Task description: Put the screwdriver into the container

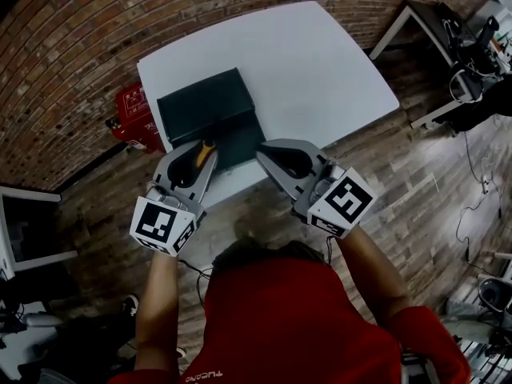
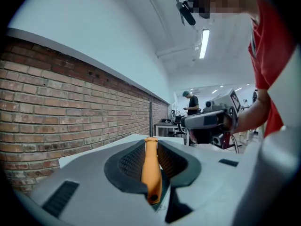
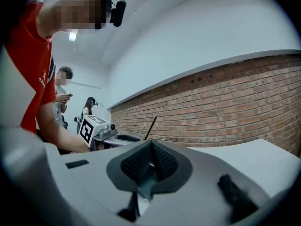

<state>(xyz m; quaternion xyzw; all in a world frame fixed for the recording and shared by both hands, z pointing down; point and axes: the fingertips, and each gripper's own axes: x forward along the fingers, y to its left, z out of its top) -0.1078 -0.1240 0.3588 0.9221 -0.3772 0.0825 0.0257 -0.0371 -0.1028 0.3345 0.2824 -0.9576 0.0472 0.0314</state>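
In the head view a dark rectangular container (image 1: 206, 106) sits on the near left part of the white table (image 1: 320, 62). My left gripper (image 1: 202, 149) is at the container's near edge, shut on the orange handle of the screwdriver (image 1: 207, 152). The left gripper view shows that handle (image 2: 150, 166) clamped between the pads, with the dark shaft sticking up past the tips. My right gripper (image 1: 269, 154) is beside it at the container's near right corner, shut with nothing in it (image 3: 150, 150). From the right gripper view I see the left gripper's marker cube (image 3: 92, 129) and the slanted shaft (image 3: 150, 127).
A red box (image 1: 132, 112) lies on the floor left of the table, against the brick wall. Desks with equipment (image 1: 456, 46) stand at the far right. A white stand (image 1: 32, 226) is at the left. People stand in the background (image 2: 192, 102).
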